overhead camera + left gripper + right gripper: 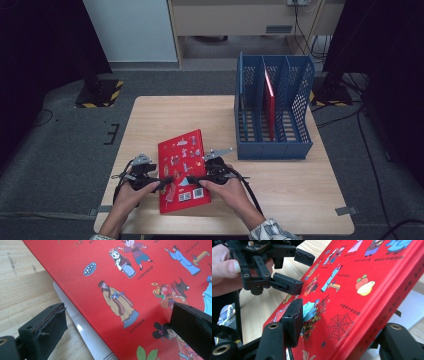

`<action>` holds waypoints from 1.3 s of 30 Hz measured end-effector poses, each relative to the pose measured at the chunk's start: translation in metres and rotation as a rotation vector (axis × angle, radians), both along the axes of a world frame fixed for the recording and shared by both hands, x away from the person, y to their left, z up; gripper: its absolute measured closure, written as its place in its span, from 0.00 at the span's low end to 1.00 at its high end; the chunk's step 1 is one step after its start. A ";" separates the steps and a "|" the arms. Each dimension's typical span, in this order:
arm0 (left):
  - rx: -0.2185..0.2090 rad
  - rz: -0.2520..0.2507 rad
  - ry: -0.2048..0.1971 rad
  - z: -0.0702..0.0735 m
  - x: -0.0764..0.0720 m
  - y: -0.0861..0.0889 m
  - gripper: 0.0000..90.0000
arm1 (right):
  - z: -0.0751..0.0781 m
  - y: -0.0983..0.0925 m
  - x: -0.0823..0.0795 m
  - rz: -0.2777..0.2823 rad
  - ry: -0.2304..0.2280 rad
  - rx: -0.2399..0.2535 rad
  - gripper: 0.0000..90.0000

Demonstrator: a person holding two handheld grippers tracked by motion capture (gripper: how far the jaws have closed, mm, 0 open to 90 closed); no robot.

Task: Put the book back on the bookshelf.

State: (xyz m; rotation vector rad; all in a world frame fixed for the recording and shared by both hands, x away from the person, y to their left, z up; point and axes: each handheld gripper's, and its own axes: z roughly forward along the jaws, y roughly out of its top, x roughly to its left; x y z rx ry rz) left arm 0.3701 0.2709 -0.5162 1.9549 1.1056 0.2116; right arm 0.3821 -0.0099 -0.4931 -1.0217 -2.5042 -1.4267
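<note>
Book (182, 169) lies flat, long axis toward the blue rack (274, 112); left gripper (161, 183) and right gripper (192, 179) both open, straddling opposite long edges.

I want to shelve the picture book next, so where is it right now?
In the high view the red book lies near the table's front edge, left of the blue file rack, between the left gripper and right gripper.

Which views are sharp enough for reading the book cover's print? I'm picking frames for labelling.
High view: red book small, its print unreadable, room edges dark. Left gripper view: cover figures crisp, captions tiny, near fingers soft, glare spot on the white page edge. Right gripper view: cover fairly sharp mid-frame, near fingers blurred.
</note>
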 end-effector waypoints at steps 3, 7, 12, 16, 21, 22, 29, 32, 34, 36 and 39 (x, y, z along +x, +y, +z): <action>-0.011 -0.013 -0.012 0.001 0.001 -0.002 0.00 | 0.001 -0.001 0.000 -0.002 -0.004 0.012 0.53; -0.016 -0.008 -0.026 0.003 0.001 -0.001 0.00 | 0.003 -0.001 0.000 -0.011 -0.011 0.028 0.55; -0.027 0.001 -0.033 0.003 0.001 0.001 0.00 | 0.004 -0.001 -0.001 -0.011 -0.017 0.035 0.56; -0.048 0.013 -0.026 0.002 0.002 0.003 0.00 | 0.005 -0.002 -0.001 -0.013 -0.023 0.042 0.58; -0.104 0.002 -0.002 0.002 0.005 0.007 0.00 | 0.008 -0.004 -0.002 -0.009 -0.044 0.065 0.61; -0.109 0.005 0.000 0.002 0.005 0.006 0.00 | 0.009 -0.004 -0.002 -0.006 -0.048 0.067 0.61; -0.158 -0.007 0.027 0.000 0.008 0.007 0.00 | 0.012 -0.007 0.000 -0.004 -0.052 0.079 0.63; -0.190 -0.026 0.043 -0.001 0.009 0.006 0.00 | 0.014 -0.007 0.001 0.006 -0.060 0.080 0.63; -0.190 -0.028 0.058 0.000 0.010 0.007 0.00 | 0.015 -0.007 0.002 0.017 -0.061 0.076 0.63; -0.186 -0.029 0.067 0.002 0.010 0.007 0.00 | 0.017 -0.006 0.003 0.033 -0.054 0.066 0.63; -0.188 -0.031 0.087 0.002 0.011 0.007 0.01 | 0.020 -0.005 0.005 0.062 -0.055 0.037 0.60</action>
